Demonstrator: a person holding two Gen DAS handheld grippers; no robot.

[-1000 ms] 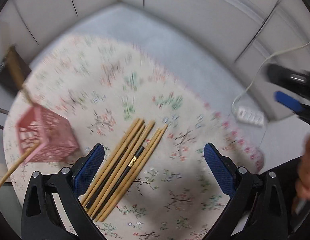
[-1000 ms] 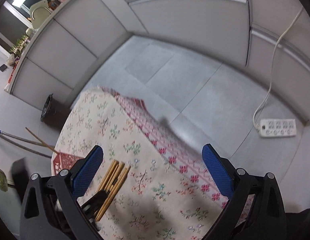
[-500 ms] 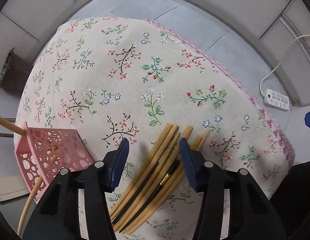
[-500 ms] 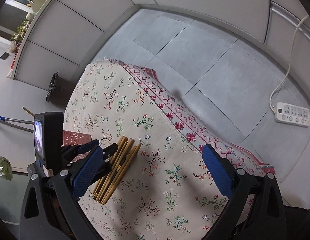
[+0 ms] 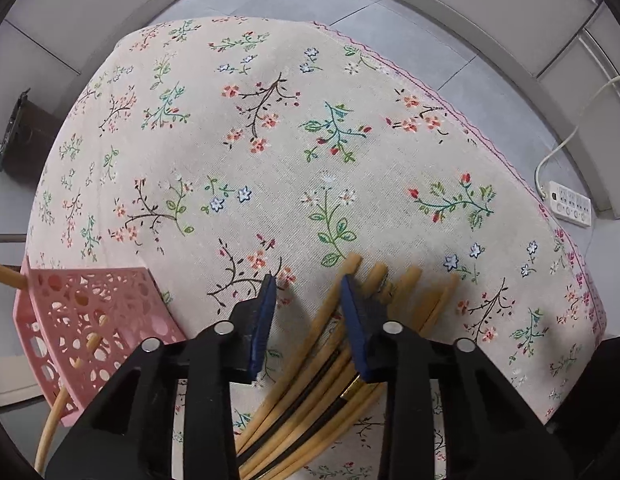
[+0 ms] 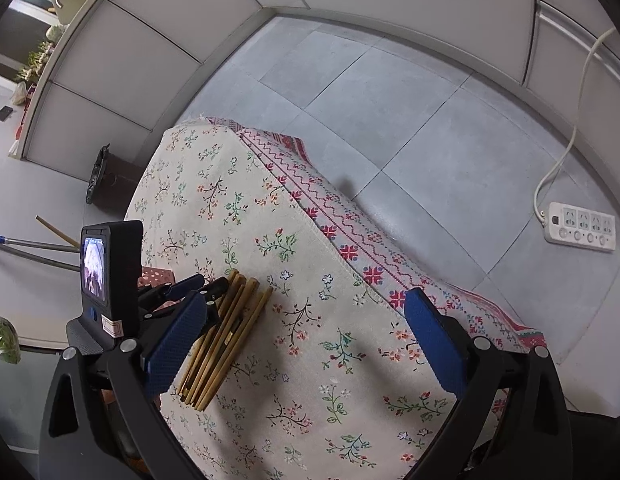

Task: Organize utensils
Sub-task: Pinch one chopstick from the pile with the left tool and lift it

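Chopsticks [image 5: 310, 364] lay bunched on the floral tabletop [image 5: 270, 152]; left gripper [image 5: 308, 292] had just been closing, one stick between its jaws, not pinched yet. Right gripper [image 6: 298, 336] was wide, empty.

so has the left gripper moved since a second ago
Yes. The left gripper has come down toward the tablecloth onto the chopsticks, and its jaws have just been closing, with one wooden chopstick now between them. The pink basket lies alongside.
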